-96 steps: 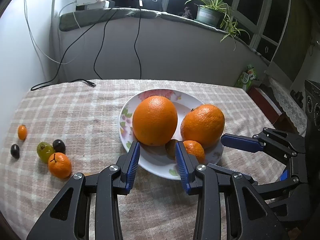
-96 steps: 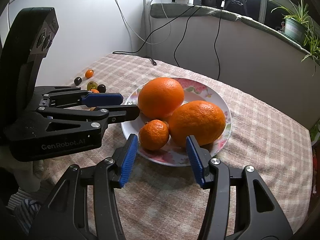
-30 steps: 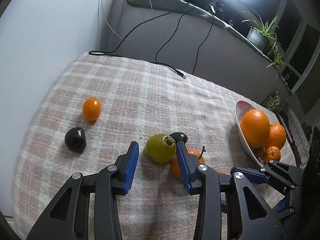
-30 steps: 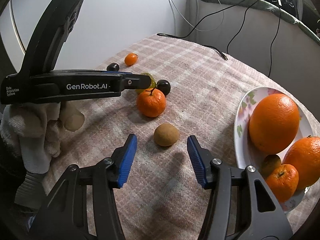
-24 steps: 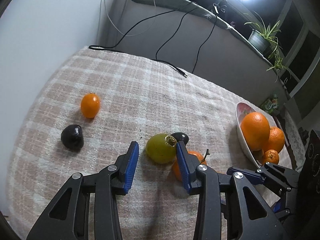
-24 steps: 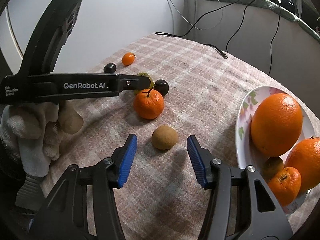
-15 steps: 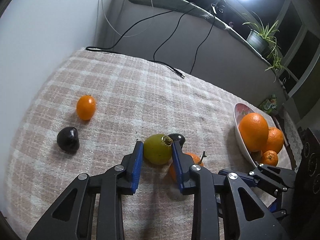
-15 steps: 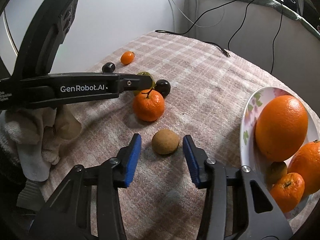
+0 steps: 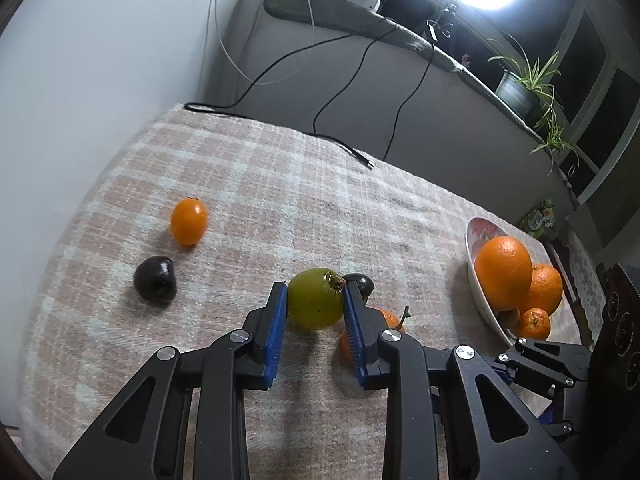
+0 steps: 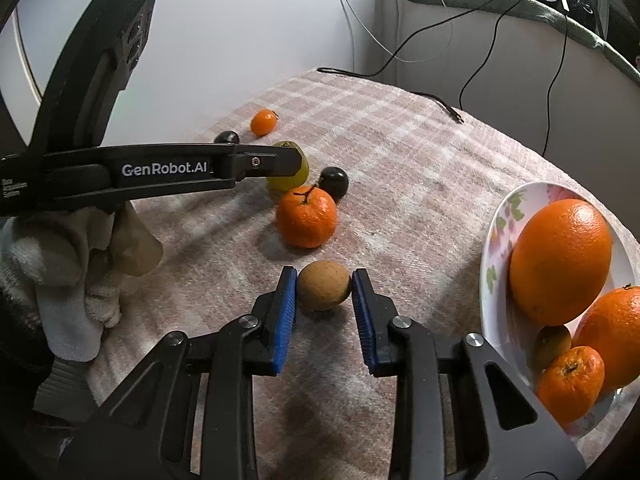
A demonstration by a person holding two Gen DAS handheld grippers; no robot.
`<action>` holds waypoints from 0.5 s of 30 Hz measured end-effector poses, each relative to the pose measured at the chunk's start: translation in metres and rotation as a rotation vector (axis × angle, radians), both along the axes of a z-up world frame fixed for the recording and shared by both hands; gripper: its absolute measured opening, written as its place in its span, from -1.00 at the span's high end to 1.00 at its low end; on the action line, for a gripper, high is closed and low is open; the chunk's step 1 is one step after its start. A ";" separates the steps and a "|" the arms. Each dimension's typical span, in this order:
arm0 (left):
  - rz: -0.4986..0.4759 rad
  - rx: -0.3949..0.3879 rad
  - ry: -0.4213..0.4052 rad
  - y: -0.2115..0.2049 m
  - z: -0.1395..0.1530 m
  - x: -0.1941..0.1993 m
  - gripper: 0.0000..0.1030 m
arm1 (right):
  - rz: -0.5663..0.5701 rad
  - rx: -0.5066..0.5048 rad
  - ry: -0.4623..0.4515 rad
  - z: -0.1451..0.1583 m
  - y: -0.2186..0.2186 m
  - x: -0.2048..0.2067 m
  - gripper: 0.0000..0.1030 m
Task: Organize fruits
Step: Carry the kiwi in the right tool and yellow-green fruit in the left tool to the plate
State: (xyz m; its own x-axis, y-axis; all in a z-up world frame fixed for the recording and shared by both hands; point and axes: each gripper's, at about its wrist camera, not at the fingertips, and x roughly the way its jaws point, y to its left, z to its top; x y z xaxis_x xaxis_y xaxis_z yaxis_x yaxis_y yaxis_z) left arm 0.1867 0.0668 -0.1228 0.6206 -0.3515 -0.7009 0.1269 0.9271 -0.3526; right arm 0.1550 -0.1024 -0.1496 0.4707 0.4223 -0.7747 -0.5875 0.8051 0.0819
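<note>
Both grippers clamped on fruit, on the checked bench left of the plate [image 10: 496, 240]

Left gripper [image 9: 314, 312] pinching the green fruit [image 9: 316, 300]; right gripper [image 10: 324, 300], just closing, pinching the brown fruit [image 10: 324, 286]; mandarin [image 10: 306, 216] between them.

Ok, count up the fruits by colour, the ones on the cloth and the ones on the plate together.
Orange fruits: 5
Dark fruits: 2
Brown fruits: 2
Green fruit: 1
Total: 10

woven checked tablecloth [image 10: 400, 168] — matt, glossy floral plate [image 10: 496, 240], rough brown fruit [image 10: 324, 286]
</note>
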 end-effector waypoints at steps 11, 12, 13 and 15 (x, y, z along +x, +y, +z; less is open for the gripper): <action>-0.023 -0.002 -0.046 -0.016 0.023 -0.008 0.49 | -0.008 0.079 -0.041 0.036 -0.028 -0.012 0.43; -0.027 -0.001 -0.048 -0.019 0.024 -0.008 0.49 | -0.013 0.087 -0.045 0.040 -0.033 -0.012 0.43; -0.036 -0.001 -0.053 -0.024 0.026 -0.009 0.49 | -0.019 0.094 -0.049 0.043 -0.039 -0.011 0.43; -0.047 -0.004 -0.058 -0.031 0.028 -0.010 0.49 | -0.035 0.102 -0.061 0.050 -0.050 -0.010 0.43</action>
State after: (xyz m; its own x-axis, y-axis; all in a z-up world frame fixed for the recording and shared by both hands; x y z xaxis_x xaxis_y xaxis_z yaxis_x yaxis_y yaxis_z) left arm 0.1769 0.0361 -0.0949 0.6429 -0.3837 -0.6629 0.1904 0.9183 -0.3470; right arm 0.1446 -0.1529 -0.0999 0.5312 0.4800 -0.6981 -0.5656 0.8144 0.1297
